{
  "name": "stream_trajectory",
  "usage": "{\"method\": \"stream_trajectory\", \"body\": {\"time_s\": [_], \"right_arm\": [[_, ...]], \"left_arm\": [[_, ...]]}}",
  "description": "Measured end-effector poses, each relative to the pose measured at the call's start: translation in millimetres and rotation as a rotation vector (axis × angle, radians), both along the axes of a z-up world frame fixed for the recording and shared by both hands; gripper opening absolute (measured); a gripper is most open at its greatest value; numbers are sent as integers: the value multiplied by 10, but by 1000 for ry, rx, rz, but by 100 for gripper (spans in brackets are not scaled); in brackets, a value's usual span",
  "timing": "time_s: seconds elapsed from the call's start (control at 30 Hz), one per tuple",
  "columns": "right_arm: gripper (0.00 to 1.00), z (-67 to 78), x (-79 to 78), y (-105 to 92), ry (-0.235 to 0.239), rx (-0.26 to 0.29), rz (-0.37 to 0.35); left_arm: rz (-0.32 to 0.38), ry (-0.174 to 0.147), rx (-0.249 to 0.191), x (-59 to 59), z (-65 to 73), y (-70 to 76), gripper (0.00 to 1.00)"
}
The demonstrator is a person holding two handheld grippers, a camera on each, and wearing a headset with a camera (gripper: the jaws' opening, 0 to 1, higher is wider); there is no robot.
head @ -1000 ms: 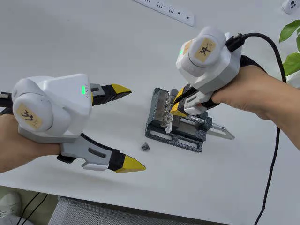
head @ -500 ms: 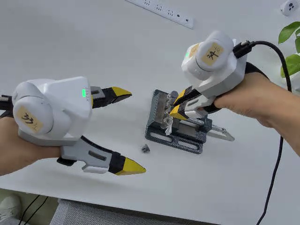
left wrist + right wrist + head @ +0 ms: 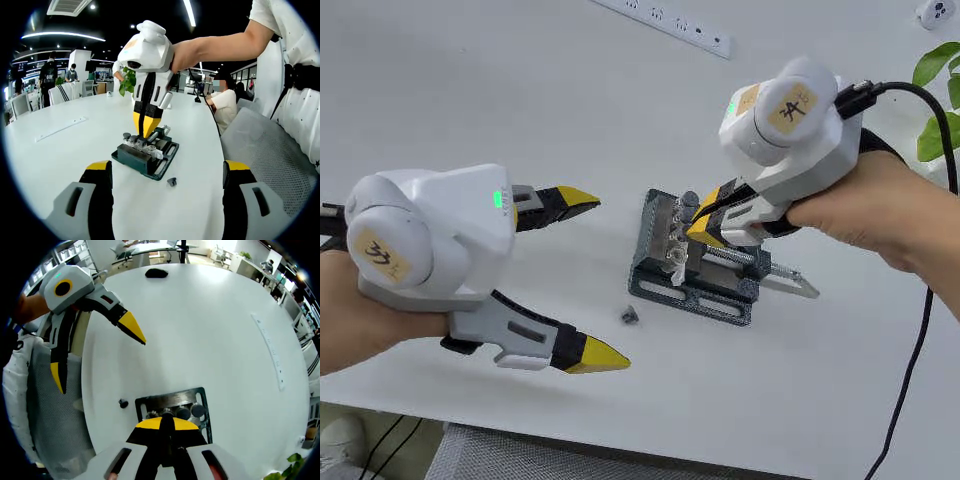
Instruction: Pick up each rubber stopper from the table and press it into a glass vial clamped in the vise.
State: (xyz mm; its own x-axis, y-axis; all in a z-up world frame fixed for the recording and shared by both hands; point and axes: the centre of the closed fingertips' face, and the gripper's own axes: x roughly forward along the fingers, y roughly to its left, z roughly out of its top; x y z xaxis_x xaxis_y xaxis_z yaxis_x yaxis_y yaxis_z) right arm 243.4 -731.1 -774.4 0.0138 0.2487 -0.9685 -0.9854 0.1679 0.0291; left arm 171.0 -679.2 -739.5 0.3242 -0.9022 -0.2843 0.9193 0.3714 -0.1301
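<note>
While the left gripper [image 3: 610,280] hovered, jaws apart, seemingly ready for the loose rubber stopper [image 3: 630,315], the right gripper [image 3: 703,220], jaws together, pointed down at the vise [image 3: 665,288] and its vials [image 3: 678,250].

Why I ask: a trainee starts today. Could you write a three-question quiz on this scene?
1. True or false: the left gripper is shut on a stopper.
2. The loose rubber stopper lies: A) on the table beside the vise; B) between the left gripper's jaws; C) clamped in the vise.
3. Fill in: the right gripper, over the vise, has its jaws ____ (open or shut).

Key: 1 false, its jaws stand wide apart; 2 A; 3 shut.
</note>
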Motion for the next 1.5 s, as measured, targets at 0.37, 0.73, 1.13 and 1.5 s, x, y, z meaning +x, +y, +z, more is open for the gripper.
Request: {"method": "stream_trajectory", "body": {"time_s": [0.37,0.73,1.13,1.5], "right_arm": [[1,-56,11,-4,9,0,0],[1,-62,6,1,22,-2,4],[1,-77,29,1,29,-14,12],[1,-90,36,8,38,-39,7]], "left_arm": [[1,2,2,6,-19,4,91],[5,8,4,8,-59,18,91],[-1,9,2,25,-82,13,91],[5,12,-3,42,-89,31,90]]}}
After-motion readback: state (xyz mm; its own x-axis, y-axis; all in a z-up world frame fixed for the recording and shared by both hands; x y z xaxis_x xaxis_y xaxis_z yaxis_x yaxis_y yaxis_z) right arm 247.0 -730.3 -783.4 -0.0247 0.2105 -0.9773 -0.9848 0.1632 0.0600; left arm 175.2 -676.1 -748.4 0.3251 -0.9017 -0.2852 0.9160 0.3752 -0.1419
